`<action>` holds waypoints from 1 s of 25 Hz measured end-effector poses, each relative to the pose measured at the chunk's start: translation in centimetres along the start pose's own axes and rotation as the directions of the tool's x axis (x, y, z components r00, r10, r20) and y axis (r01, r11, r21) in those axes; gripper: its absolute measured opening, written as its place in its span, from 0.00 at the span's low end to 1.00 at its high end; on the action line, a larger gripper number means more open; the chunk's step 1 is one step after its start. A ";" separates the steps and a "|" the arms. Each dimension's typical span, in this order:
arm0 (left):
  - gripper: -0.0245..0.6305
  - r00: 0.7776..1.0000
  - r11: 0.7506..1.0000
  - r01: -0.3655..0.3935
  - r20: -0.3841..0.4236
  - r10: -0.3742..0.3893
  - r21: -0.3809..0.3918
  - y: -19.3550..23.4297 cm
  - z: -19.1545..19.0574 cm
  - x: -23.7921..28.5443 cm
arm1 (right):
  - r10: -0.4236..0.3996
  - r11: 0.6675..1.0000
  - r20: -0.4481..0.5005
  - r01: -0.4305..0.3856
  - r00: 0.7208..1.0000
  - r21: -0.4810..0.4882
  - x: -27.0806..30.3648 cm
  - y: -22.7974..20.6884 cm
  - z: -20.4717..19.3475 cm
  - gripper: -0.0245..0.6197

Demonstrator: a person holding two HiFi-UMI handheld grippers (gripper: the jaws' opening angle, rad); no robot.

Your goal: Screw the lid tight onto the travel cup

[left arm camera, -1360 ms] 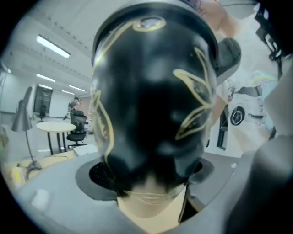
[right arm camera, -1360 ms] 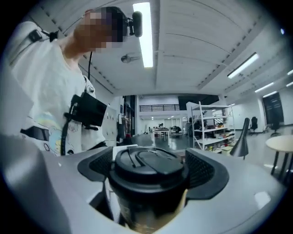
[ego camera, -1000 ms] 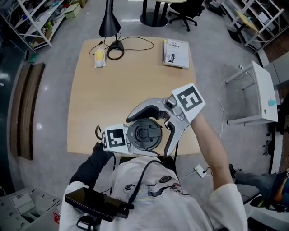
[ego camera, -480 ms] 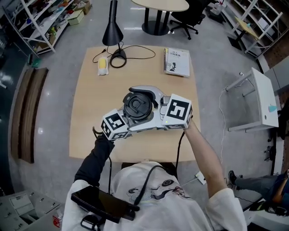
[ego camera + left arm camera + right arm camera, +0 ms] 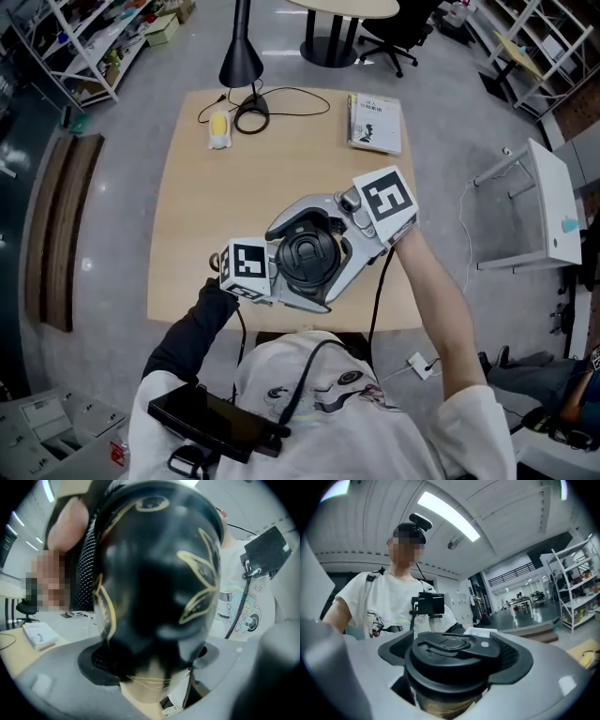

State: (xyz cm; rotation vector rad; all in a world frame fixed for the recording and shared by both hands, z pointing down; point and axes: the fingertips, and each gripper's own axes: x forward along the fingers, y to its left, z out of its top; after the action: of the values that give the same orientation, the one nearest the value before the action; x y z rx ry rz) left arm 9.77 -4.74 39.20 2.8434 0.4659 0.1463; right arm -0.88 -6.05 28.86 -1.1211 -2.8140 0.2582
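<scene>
The travel cup (image 5: 154,583) was up in the air in front of the person, over the near edge of the table (image 5: 187,187). The left gripper (image 5: 152,660) was clamped on the cup's dark, gold-leafed body low down. The lid (image 5: 307,258) sat on top, facing up, and the right gripper (image 5: 454,660) had it between its pads, which lay against the rim on both sides, the jaws having just eased open a shade.

The glossy shell looked hard and stiff, and I'd guess slick enough to spin in a loose grip, so the body wanted a firm squeeze. The lid's round rim seemed the place to turn it by, not the flip tab on top. Whether the cup was full I couldn't tell.
</scene>
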 end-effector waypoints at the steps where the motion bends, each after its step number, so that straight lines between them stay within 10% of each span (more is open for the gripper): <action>1: 0.64 1.000 1.000 -0.023 -0.003 0.023 -0.019 0.3 -0.3 -0.3 | -0.045 0.999 -0.013 0.045 0.999 0.007 -0.1 -0.6 -0.3 0.83; 5: 0.64 0.985 0.985 -0.172 -0.022 0.172 -0.029 2.4 -1.1 -1.7 | -0.267 0.964 -0.034 0.266 0.963 -0.022 -0.3 -2.9 -1.0 0.83; 11: 0.64 0.933 0.933 -0.359 -0.032 0.359 0.009 4.7 -1.0 -3.6 | -0.591 0.803 0.072 0.594 0.804 -0.043 -1.3 -4.7 0.0 0.80; 14: 0.64 0.962 0.962 -0.273 -0.030 0.273 -0.004 3.6 -1.0 -2.9 | -0.495 0.867 0.087 0.498 0.865 -0.019 -2.1 -4.1 -0.6 0.85; 18: 0.64 0.998 0.999 -0.028 -0.048 0.029 0.017 -0.4 -0.7 -0.9 | -0.137 0.991 0.053 0.136 0.989 0.014 -0.5 -0.9 0.3 0.89; 21: 0.64 0.999 1.000 0.025 -0.047 -0.024 0.019 -1.4 -0.9 -0.2 | 0.006 0.999 -0.015 -0.005 1.000 0.040 1.4 0.7 0.0 0.81; 25: 0.64 0.999 1.000 -0.008 -0.038 0.008 0.002 -0.9 -1.2 -0.5 | -0.082 0.995 -0.032 0.084 0.996 0.061 1.1 -0.3 -0.7 0.81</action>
State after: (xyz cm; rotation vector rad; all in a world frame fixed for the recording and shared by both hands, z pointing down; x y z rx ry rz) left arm 8.88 -3.82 40.15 2.8494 0.4629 0.2021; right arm -1.77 -5.46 29.67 -0.9847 -2.7975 0.3169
